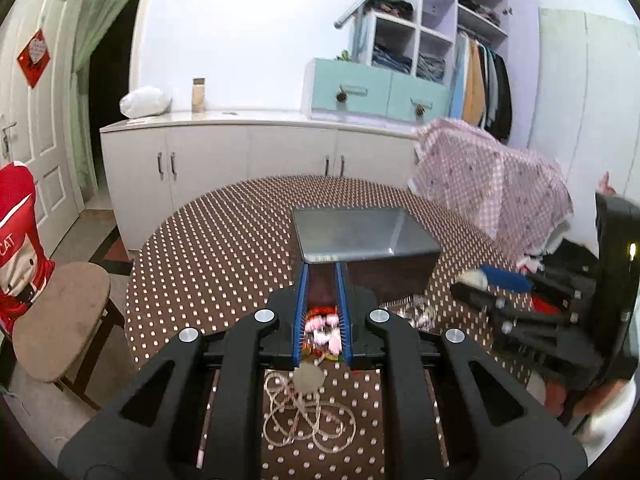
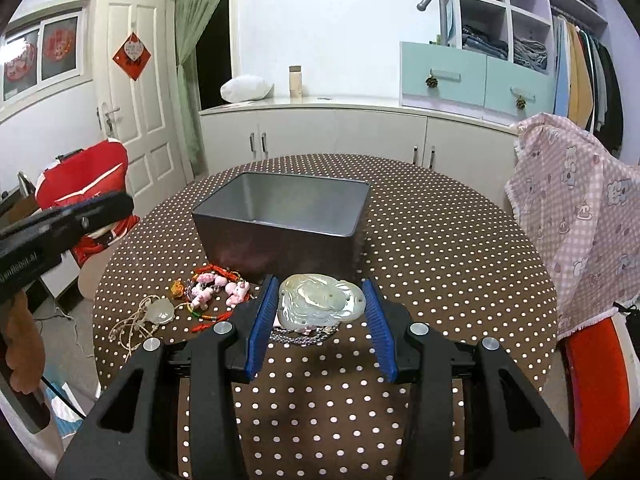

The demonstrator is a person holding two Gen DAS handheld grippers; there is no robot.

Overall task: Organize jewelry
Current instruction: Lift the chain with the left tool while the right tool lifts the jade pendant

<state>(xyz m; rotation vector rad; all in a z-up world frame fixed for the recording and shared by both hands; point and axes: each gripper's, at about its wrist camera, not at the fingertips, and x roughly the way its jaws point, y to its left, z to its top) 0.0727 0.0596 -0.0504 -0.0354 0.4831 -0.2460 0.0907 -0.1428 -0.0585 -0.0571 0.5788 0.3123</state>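
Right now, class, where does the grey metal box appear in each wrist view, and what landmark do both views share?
Left wrist view: the grey metal box sits centre, just beyond the tong tips.
Right wrist view: the box sits centre, behind the jade pendant.
Shared landmark: the polka-dot tablecloth.

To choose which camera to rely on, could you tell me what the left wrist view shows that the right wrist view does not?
Only the left wrist view: the fingers of the left tool from behind, close together with nothing clamped, above the jewelry pile.
Only the right wrist view: the large pale jade pendant gripped by the right tool.
Both: the open grey box, the pink charm bracelet, the small pendant on a beige cord and the polka-dot table.
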